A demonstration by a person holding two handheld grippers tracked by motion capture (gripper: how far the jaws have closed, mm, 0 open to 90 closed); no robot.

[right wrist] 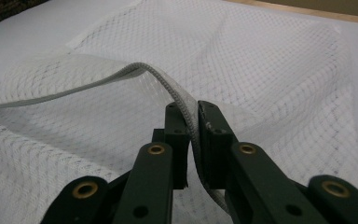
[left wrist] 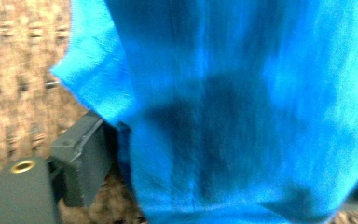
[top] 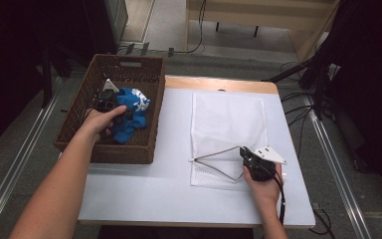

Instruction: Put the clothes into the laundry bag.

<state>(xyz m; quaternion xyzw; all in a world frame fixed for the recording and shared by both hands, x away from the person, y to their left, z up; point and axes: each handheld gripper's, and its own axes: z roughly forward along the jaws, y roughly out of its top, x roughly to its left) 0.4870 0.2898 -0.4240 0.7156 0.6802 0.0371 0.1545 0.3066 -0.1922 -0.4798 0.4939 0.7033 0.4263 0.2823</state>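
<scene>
A blue cloth with white print [top: 132, 107] lies bunched in a brown wicker basket [top: 124, 149] at the table's left. My left gripper [top: 113, 102] is inside the basket and shut on that cloth. In the left gripper view the blue cloth [left wrist: 242, 116] hangs across one dark finger [left wrist: 81, 158], and the other jaw is hidden behind it. A white mesh laundry bag [top: 226, 117] lies flat on the table's right half. My right gripper [top: 242, 150] is shut on the bag's zipper edge [right wrist: 98, 81], lifting it so the mouth gapes; my right gripper [right wrist: 192, 116] pinches the zipper band.
The white table [top: 169, 189] has a wooden strip along its far edge. The basket's woven wall [left wrist: 18, 70] stands close behind the cloth. Black cables [top: 298, 109] and dark stands are on the floor to the right. Metal floor rails [top: 10, 174] run along the left.
</scene>
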